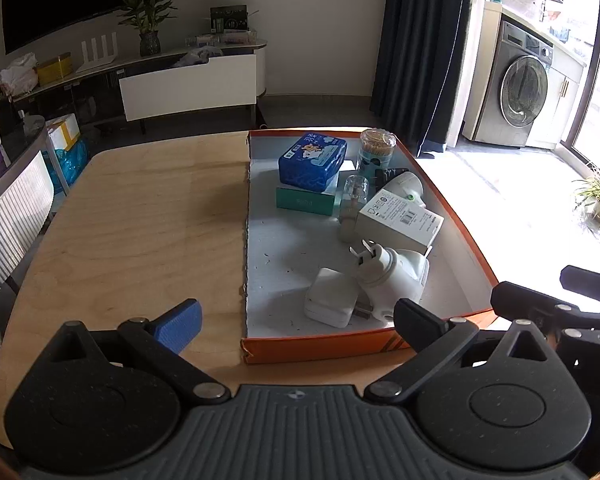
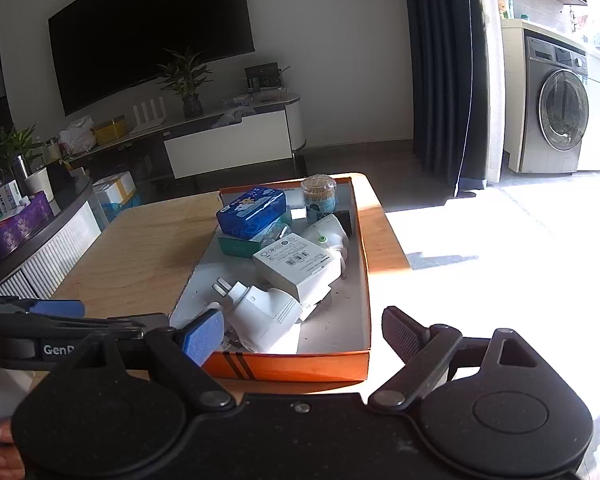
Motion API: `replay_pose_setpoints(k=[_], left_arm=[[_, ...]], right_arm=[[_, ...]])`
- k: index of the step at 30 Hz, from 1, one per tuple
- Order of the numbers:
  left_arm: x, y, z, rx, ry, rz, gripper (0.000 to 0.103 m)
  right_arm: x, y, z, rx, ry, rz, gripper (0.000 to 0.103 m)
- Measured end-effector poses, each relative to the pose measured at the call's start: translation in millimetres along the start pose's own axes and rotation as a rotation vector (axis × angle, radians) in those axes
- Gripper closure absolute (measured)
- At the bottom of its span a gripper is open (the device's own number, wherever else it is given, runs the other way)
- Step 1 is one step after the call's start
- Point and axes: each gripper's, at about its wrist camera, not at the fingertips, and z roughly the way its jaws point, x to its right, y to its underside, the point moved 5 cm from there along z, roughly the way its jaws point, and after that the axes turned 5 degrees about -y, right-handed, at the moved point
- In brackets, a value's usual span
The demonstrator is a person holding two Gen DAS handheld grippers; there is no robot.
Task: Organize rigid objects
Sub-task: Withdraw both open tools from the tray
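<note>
An orange-sided box [image 1: 452,212] [image 2: 300,366] with a white floor sits on the right part of the wooden table [image 1: 140,220] [image 2: 140,256]. Inside lie a blue tin [image 1: 312,162] [image 2: 252,211] on a teal box [image 1: 306,200], a toothpick jar [image 1: 377,148] [image 2: 319,196], a small clear bottle [image 1: 354,196], a white carton [image 1: 400,220] [image 2: 296,262], white plug adapters [image 1: 388,276] [image 2: 260,314] and a white charger cube [image 1: 332,302]. My left gripper [image 1: 296,320] is open and empty before the box's near wall. My right gripper [image 2: 300,334] is open and empty at the same wall.
A TV stand [image 1: 188,80] with a plant [image 1: 148,20] and a dark screen stands beyond the table. A washing machine [image 1: 520,92] is at the right by bright windows. A ribbed cabinet [image 1: 8,212] borders the table's left side.
</note>
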Motion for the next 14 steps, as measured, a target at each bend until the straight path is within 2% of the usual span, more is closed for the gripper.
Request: replay_pose_setpoints(k=[11,14], left_arm=[[1.7,3.8,5.4,-0.020,0.029,-0.005,0.000],[1.1,3.7,6.2,-0.016,0.016,0.002,0.000]], right_arm=[[1.0,2.0,7.1,-0.021,0.005,-0.002,0.001],[1.5,2.2,8.0,-0.023,0.007,-0.002,0.001]])
